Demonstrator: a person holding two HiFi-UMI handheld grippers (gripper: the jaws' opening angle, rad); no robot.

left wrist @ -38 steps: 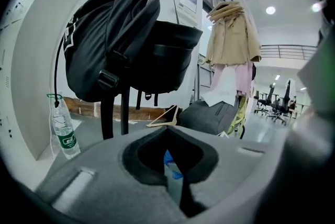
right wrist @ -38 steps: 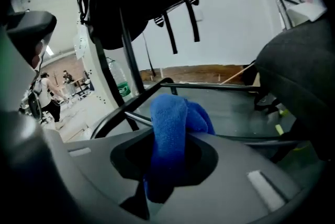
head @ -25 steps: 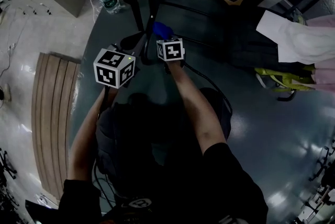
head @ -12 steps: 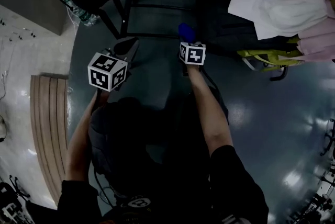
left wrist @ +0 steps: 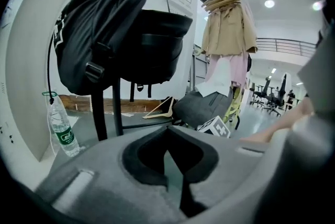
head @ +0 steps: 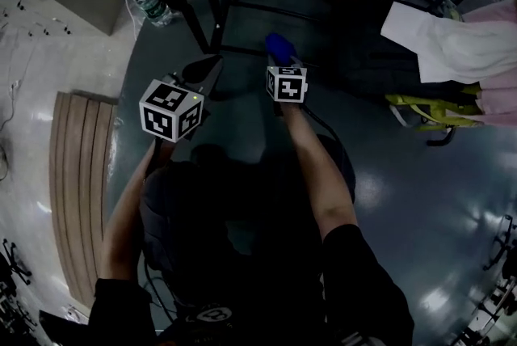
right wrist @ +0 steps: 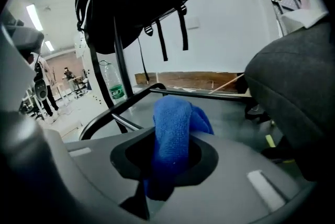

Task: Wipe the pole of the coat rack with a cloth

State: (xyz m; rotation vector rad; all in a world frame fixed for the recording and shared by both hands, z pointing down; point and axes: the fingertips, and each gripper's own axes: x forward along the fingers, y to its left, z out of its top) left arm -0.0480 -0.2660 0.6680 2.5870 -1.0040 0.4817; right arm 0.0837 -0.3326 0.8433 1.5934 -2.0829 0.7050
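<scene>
Tongs, two: your right gripper point(right wrist: 166, 163) stayed clenched on the cloth point(right wrist: 175, 129), which had swung back nearer the pole point(right wrist: 121, 74) than a half-second before yet hung clear of it; your left gripper point(left wrist: 170, 165) was closed, empty; wiping looked interrupted, contact still wanted.

I am holding my left claw point(left wrist: 170, 163) with its jaws pressing together and nothing sitting between them. It is pointing toward the black pole point(left wrist: 118, 113) of the coat rack, where a black backpack point(left wrist: 104, 29) is hanging. A water bottle point(left wrist: 62, 131) is standing on the floor point(left wrist: 137, 123) left of the pole. A wooden hanger point(left wrist: 159, 109) is lying beyond, and a beige coat point(left wrist: 227, 29) is hanging farther right, above a grey fabric pile point(left wrist: 201, 105).
</scene>
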